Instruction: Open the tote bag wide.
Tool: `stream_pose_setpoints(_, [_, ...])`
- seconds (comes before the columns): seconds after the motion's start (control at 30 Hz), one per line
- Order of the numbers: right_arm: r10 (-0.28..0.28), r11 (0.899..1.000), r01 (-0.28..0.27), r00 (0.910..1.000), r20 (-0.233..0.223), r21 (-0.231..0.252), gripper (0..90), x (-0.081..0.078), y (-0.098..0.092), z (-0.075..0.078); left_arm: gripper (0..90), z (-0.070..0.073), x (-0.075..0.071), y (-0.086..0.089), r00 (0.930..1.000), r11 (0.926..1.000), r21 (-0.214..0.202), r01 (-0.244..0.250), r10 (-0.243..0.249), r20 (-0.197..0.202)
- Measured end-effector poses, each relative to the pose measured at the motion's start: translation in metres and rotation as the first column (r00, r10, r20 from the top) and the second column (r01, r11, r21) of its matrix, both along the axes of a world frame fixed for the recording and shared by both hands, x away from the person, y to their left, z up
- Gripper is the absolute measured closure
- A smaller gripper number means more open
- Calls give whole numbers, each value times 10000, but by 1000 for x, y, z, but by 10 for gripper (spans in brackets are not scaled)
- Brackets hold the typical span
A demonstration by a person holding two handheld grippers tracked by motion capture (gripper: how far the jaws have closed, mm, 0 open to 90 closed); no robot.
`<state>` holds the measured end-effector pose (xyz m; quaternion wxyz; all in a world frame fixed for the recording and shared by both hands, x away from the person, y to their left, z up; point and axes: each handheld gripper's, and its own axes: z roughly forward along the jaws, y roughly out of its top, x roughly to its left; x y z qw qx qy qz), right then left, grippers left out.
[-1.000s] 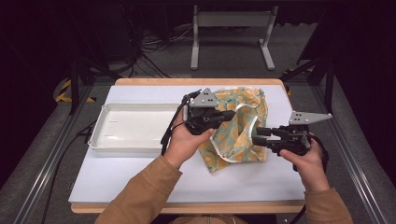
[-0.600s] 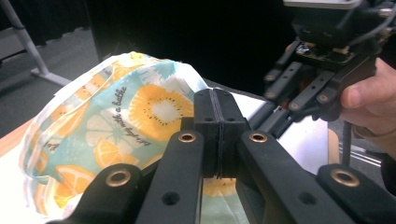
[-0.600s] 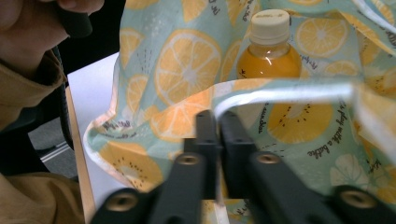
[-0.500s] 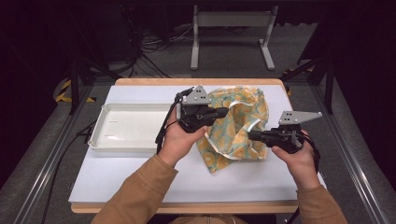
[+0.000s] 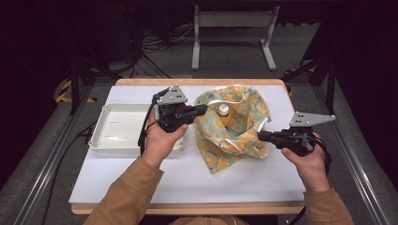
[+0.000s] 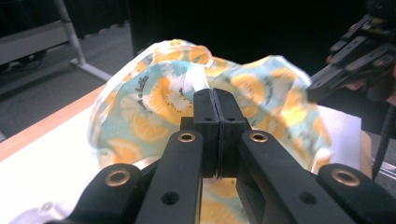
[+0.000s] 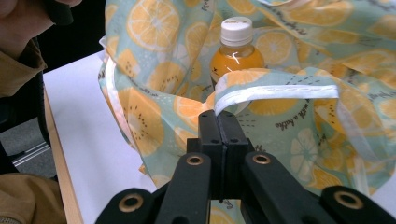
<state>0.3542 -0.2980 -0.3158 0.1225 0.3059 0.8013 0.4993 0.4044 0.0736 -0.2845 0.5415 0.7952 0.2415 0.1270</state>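
Across the white table (image 5: 141, 187) sat one orange-print cloth bag (image 5: 244, 136), mouth gaping wider than a second before, beside one white tray (image 5: 117, 136). One juice bottle (image 5: 224, 112) stood inside. Left gripper (image 5: 202, 109) pinched the rim tight; right gripper (image 5: 261, 136), jaws just closed, clamped the opposite hem.

One bag (image 5: 234, 126); one bottle (image 5: 224, 114); one tray (image 5: 119, 129)
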Motion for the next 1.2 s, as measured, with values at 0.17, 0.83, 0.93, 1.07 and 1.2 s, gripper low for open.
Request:
stream_pose_setpoints(0.17, [-94,10000,94,10000,-20,-1,900,1,-5,-1,889,-9,3,14,9992,9995,-146,-297,293,-283])
stream_pose_setpoints(0.83, [-483,9988,485,9985,-254,80,900,4,-21,-8,888,-35,8,32,9927,9965,47,-839,840,-865])
stream_pose_setpoints(0.93, [-500,9987,502,9984,-279,35,900,5,-21,-9,888,-41,8,33,9909,9960,36,-891,890,-1007])
stream_pose_setpoints(1.07, [-581,9983,577,9974,-420,-110,900,6,-24,-14,889,-51,9,34,9903,9956,428,-837,879,-1079])
stream_pose_setpoints(1.2, [-656,9976,637,9947,-796,-267,900,8,-28,-22,888,-68,9,33,9853,9953,618,-749,834,-1492])
